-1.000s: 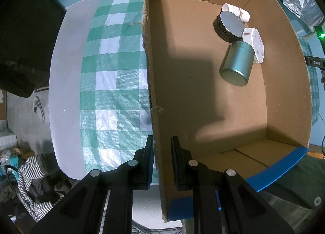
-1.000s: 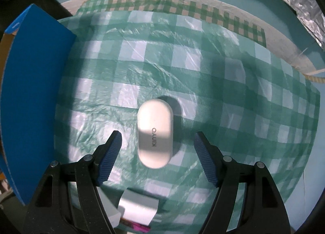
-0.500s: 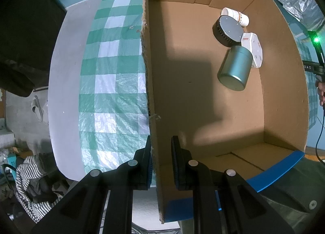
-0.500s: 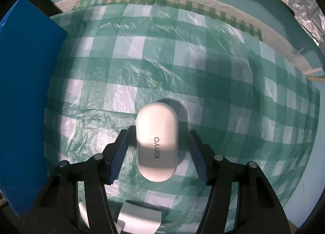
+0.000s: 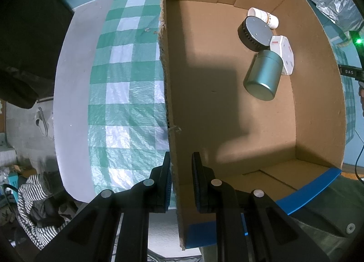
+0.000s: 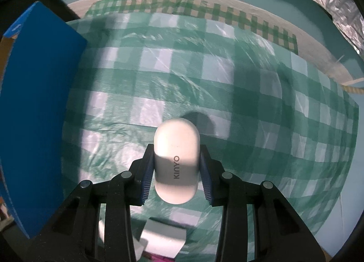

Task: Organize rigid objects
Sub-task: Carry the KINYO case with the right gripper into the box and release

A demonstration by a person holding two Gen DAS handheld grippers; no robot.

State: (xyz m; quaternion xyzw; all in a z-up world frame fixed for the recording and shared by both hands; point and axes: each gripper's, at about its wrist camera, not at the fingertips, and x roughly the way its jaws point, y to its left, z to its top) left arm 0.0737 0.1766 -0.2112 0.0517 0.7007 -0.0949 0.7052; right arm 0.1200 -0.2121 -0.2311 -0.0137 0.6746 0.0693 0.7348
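Cardboard clamped at left, white pill-shaped case pinched at right.
Left gripper (image 5: 180, 177) grips the cardboard box (image 5: 227, 114) by its side wall; inside lie a teal tin (image 5: 264, 75), black puck (image 5: 256, 31), white cup (image 5: 265, 17) and white hexagonal box (image 5: 284, 53). Right gripper (image 6: 176, 171), fingers just closing, pinches the white KINYO case (image 6: 176, 161) over the green checked cloth (image 6: 250, 102) on the desk.

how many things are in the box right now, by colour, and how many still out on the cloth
In the cardboard box:
White: 2, bottle, flat case
Black: 1, round puck
Green: 1, tin
On the cloth:
White: 2, KINYO case, small block
Total: 6
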